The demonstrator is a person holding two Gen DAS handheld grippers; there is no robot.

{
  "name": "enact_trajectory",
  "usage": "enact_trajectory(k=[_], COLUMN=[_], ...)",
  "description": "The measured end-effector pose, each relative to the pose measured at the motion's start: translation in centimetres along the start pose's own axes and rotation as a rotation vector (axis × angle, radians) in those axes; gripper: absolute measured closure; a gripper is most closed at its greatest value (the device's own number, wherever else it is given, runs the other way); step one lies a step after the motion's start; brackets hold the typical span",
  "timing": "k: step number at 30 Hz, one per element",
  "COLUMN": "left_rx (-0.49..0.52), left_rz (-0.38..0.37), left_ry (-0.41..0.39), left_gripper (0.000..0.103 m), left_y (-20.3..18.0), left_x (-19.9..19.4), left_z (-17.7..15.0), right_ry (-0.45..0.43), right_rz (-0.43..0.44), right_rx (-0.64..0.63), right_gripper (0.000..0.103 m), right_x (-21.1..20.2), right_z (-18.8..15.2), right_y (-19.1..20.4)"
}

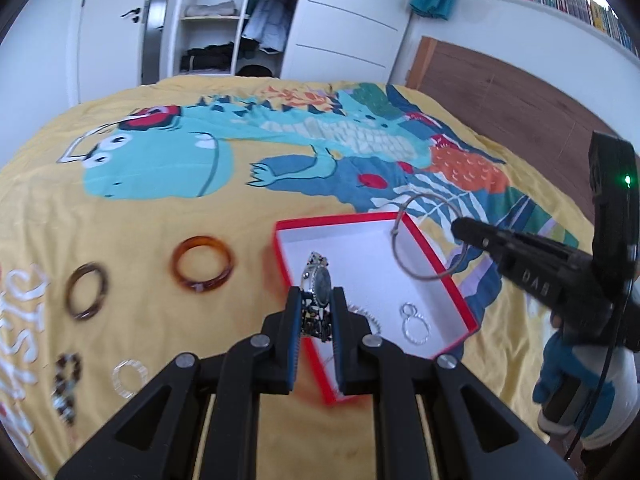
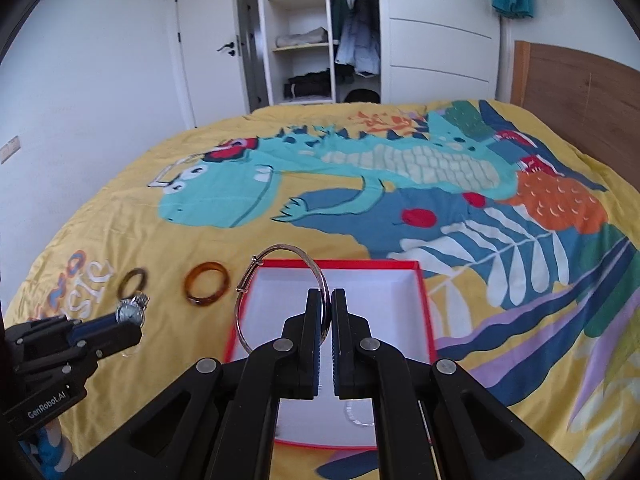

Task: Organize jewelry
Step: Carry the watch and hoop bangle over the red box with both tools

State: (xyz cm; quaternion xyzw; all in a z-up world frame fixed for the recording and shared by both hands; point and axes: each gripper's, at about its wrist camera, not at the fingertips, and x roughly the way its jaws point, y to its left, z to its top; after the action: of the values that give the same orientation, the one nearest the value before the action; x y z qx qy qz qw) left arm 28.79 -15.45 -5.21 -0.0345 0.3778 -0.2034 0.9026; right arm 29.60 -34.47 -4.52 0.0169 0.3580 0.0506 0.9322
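My left gripper (image 1: 317, 298) is shut on a silver wristwatch (image 1: 320, 280), which it holds above the near left corner of a red box (image 1: 332, 221) with a white inside. My right gripper (image 2: 327, 297) is shut on a thin silver bangle (image 2: 280, 246), which hangs over the box (image 2: 340, 265). In the left wrist view the right gripper (image 1: 458, 227) comes in from the right with the bangle (image 1: 420, 276) over the box's far right side. The right wrist view shows the left gripper (image 2: 136, 326) with the watch (image 2: 129, 313) at the far left.
On the yellow dinosaur bedspread left of the box lie an amber bangle (image 1: 204, 264), a dark brown bangle (image 1: 86, 290), a beaded bracelet (image 1: 66, 384) and a clear ring (image 1: 128, 378). Silver rings (image 1: 414, 322) and a chain (image 1: 368, 316) lie inside the box. A wooden headboard (image 1: 520, 92) stands at the right.
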Motion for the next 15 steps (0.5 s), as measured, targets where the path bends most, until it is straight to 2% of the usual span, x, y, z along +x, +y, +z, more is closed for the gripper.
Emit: enact_trajectory(k=[9,15], left_rx=[0.059,0.09], left_rz=[0.039,0.056], left_ry=[0.07,0.097], left_gripper=[0.091,0.091], left_y=[-2.6,-2.7], left_x=[7.6,10.2], left_z=[0.2,-0.4], right_ry=[0.075,0.114], right_rz=[-0.021,-0.027], right_rx=[0.002,0.001], right_gripper=[0.098,0.098], right_x=[5.3,7.6], right_z=[-1.9,-2.9], right_y=[-3.2,-4.0])
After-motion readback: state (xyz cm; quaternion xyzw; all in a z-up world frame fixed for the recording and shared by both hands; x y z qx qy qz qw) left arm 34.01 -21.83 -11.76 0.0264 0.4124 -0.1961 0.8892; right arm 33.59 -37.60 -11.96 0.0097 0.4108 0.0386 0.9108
